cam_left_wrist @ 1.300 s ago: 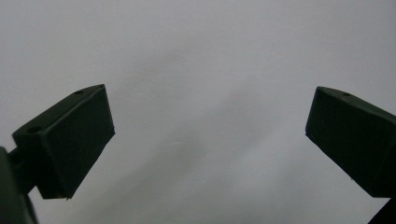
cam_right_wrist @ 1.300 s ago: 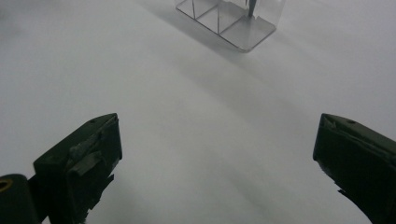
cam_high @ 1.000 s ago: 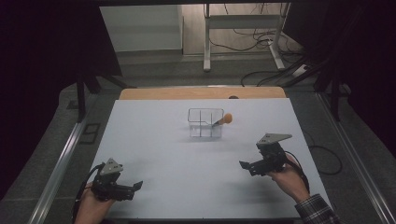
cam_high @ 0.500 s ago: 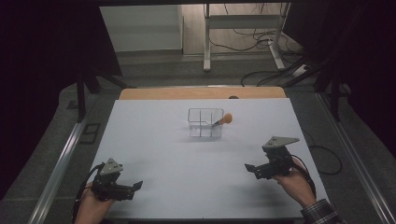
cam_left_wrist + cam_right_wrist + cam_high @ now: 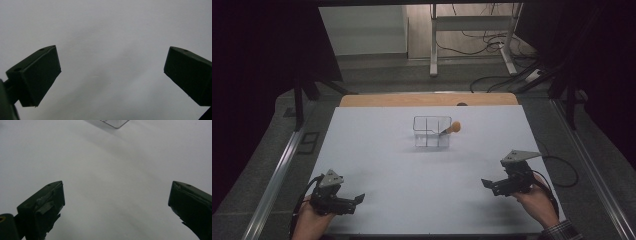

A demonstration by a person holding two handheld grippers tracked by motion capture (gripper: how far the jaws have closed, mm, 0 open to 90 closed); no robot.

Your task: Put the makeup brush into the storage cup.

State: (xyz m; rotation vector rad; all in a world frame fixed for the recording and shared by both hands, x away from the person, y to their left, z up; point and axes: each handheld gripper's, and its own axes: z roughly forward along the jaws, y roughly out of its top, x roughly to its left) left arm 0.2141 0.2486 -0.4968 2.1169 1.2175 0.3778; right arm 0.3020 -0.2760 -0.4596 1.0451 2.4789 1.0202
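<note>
With both the left gripper [image 5: 354,201] and right gripper [image 5: 488,184] wide open and empty (low in the frame), we should approach the clear organizer [image 5: 431,131] at centre slowly, minding its orange-tipped tool [image 5: 455,127].

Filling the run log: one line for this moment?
left gripper: open, empty | right gripper: open, empty | brush: in clear organizer

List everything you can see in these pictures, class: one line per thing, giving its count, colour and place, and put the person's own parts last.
Table: one, white top with a wooden far edge, centre.
Clear organiser: one, see-through with compartments, middle of the table.
Orange-tipped tool: one, orange head on a dark handle, leaning in the organiser's right side.
Metal stand: one, pale grey, floor beyond the table.
Cables: several, black, on that floor.
Left gripper: one, black, near-left of the table, open.
Right gripper: one, black, near-right, open.
</note>
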